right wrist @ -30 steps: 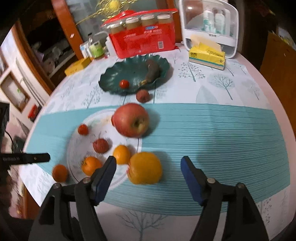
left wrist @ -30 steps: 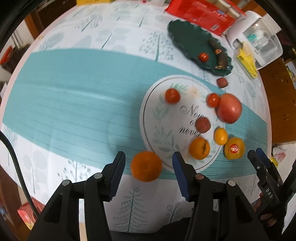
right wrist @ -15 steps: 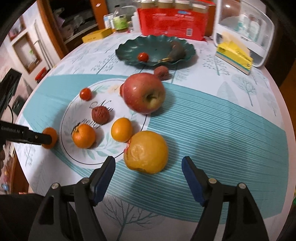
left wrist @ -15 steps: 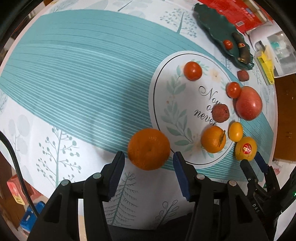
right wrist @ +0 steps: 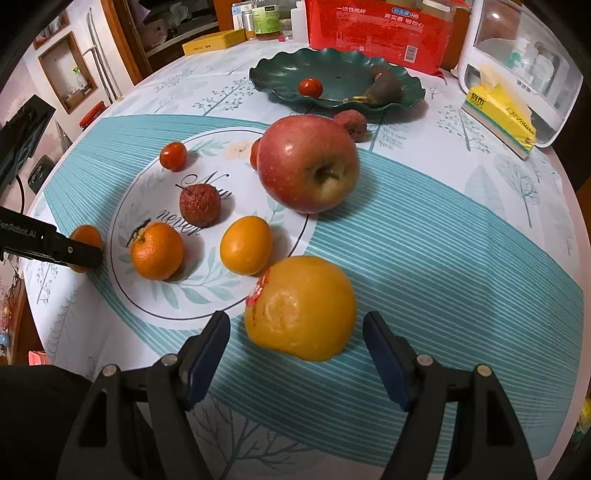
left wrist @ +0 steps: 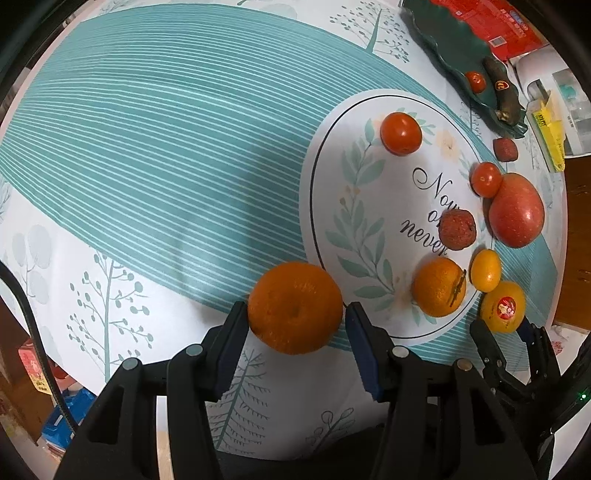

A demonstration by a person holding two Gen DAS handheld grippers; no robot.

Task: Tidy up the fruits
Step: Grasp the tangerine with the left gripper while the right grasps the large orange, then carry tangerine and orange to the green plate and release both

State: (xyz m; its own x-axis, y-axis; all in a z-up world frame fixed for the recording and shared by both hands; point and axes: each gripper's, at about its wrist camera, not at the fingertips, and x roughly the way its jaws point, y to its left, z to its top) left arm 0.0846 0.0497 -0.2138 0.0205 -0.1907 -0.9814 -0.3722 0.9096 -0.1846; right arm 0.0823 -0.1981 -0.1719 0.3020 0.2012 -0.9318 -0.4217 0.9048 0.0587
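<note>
My left gripper (left wrist: 293, 325) is open, its blue pads on either side of an orange mandarin (left wrist: 294, 306) lying on the cloth just left of the white printed circle (left wrist: 332, 177); a pad looks close to touching. My right gripper (right wrist: 297, 345) is open around a large yellow-orange orange (right wrist: 301, 306) with a red sticker; gaps show on both sides. On the circle lie a stemmed mandarin (right wrist: 157, 250), a small orange (right wrist: 245, 244), a lychee (right wrist: 200, 205) and cherry tomatoes (right wrist: 173, 156). A red apple (right wrist: 307, 162) sits at its edge.
A dark green wavy plate (right wrist: 273, 74) at the back holds a cherry tomato (right wrist: 310, 88) and a dark banana (right wrist: 382, 88). A lychee (right wrist: 352, 123) lies in front of it. A red package (right wrist: 380, 29), a yellow tissue pack (right wrist: 498, 114) and a white box (right wrist: 524, 55) stand behind.
Both grippers have moved forward and down: the mandarin now sits between the left pads, and the big orange lies closer between the right fingers. No fruit has moved.
</note>
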